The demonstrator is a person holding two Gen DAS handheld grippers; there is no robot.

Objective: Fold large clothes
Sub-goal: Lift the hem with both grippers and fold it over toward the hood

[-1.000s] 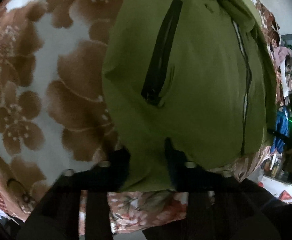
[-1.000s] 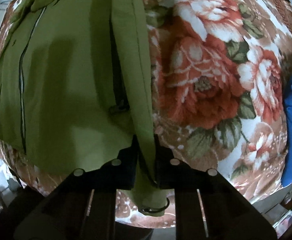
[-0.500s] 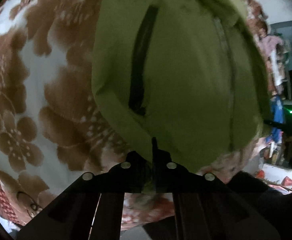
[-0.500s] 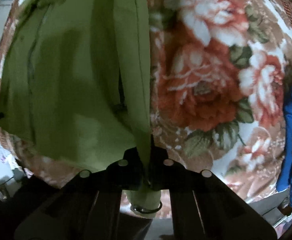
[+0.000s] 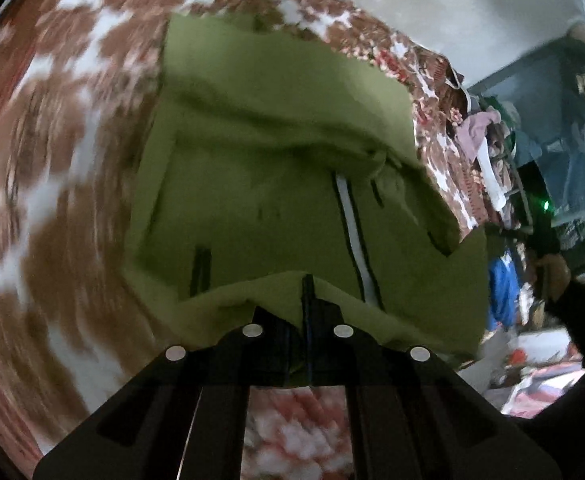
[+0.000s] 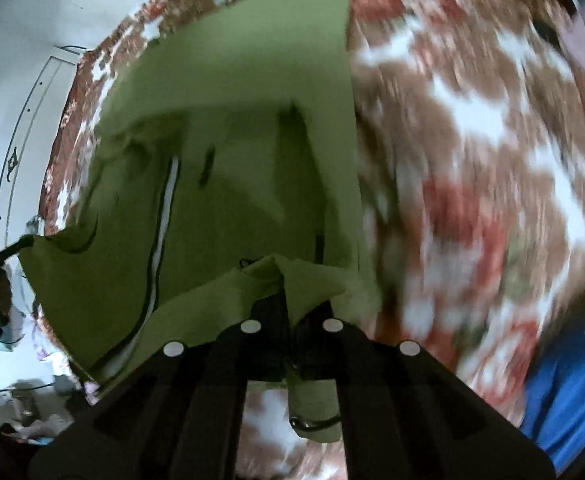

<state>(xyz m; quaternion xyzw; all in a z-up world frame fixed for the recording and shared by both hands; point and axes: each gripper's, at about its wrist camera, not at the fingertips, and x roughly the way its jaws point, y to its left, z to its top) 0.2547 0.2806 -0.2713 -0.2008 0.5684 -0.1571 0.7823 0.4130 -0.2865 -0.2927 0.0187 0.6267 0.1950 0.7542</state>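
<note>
While both grippers hold up the near hem, scene reads thus:
Jacket: green jacket (image 5: pixel 276 184) lies on the bed's floral blanket (image 5: pixel 64 152), w/ its near edge lifted off the bed and curling toward the cameras; far part still flat, reaching twd the bed's far edge by the wall.
Left fingers: left gripper (image 5: pixel 307 312) clamped tight on the jacket's lifted hem, cloth pinched btwn the fingers, folds draping either side.
Right fingers: right gripper (image 6: pixel 286 308) likewise clamped on the hem; a strip of green cloth hangs down through the fingers, ending in a dark loop below.
Zip: front zipper (image 5: pixel 352 236) runs from the lifted hem up twd the collar, pale tape w/ dark edges; same zipper in right view at (image 6: pixel 160 236).
Pocket: dark pocket slit (image 5: pixel 200 268) just left of the left gripper.
Blur: blanket smeared in both views.
Other: blue cloth (image 6: pixel 568 392) at the bed's right edge, apart from the jacket; cluttered room past the bed's right side in left view, detail unclear.
</note>
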